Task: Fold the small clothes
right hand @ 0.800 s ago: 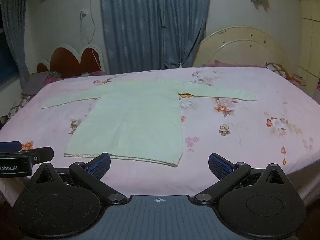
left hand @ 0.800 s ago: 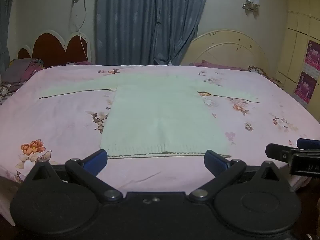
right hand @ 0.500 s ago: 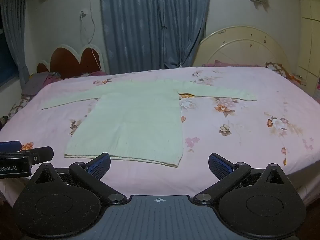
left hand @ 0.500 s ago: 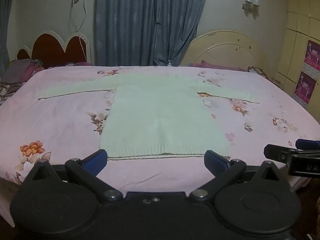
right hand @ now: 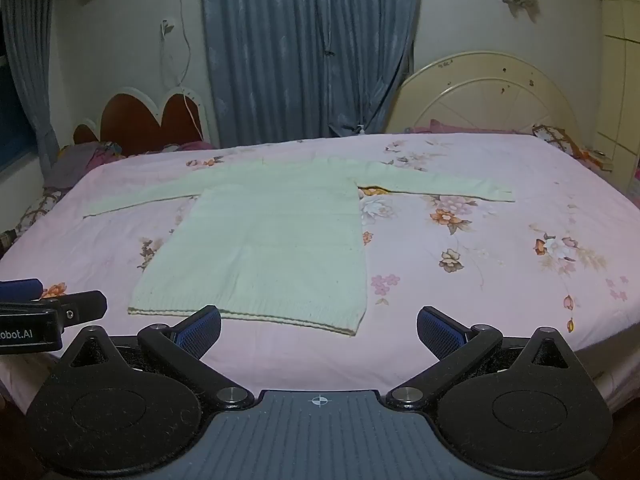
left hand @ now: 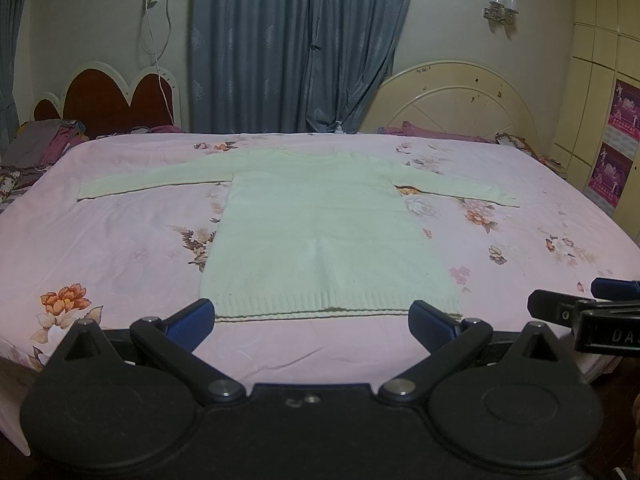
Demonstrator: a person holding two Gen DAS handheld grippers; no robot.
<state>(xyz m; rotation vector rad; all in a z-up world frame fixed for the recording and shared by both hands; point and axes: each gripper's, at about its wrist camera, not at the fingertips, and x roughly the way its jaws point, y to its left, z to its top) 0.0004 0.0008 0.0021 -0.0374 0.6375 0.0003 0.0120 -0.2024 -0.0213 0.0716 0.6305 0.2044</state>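
Sweater (left hand: 320, 232) in pale green lies flat on the pink floral bedsheet (left hand: 120, 248), both sleeves stretched straight out to the sides, ribbed hem toward my cameras and neckline toward the far headboards. I hold my left gripper (left hand: 312, 326) low at the near edge of the bed, its 2 blue-padded fingers (left hand: 190, 320) spread wide with nothing between them, one tip near each corner of the hem and neither touching the knit. My right gripper (right hand: 319, 330) stands beside it, jaws equally wide and empty; its left pad sits just before the hem, and the sweater's right corner falls between the fingers in that view. Each wrist camera catches the other tool at its frame edge. Grey-blue curtains (left hand: 296, 44) hang behind the bed, between a red heart-shaped headboard (left hand: 116, 100) and a cream arched headboard (left hand: 460, 108).
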